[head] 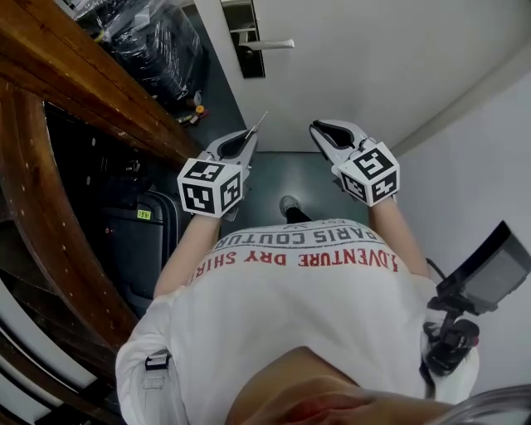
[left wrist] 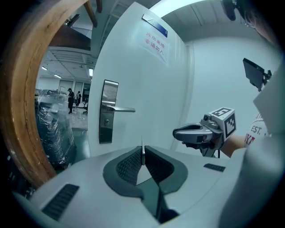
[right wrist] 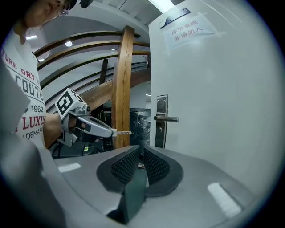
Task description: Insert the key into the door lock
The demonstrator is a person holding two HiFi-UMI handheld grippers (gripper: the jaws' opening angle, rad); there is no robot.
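The key (head: 257, 124) sticks forward from the left gripper (head: 246, 139), whose jaws clamp its head so the blade points at the door lock (head: 249, 60), far ahead. To the right, the right gripper (head: 320, 129) is closed on nothing, probably only waiting.

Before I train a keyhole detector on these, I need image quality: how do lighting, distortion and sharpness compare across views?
Head view: sharp, evenly lit on the door, murky at left under the wooden beams. Left gripper view: strong fisheye bending, black corners, lock plate crisp, key only a thin edge-on sliver. Right gripper view: same curvature, ceiling lamp glaring.
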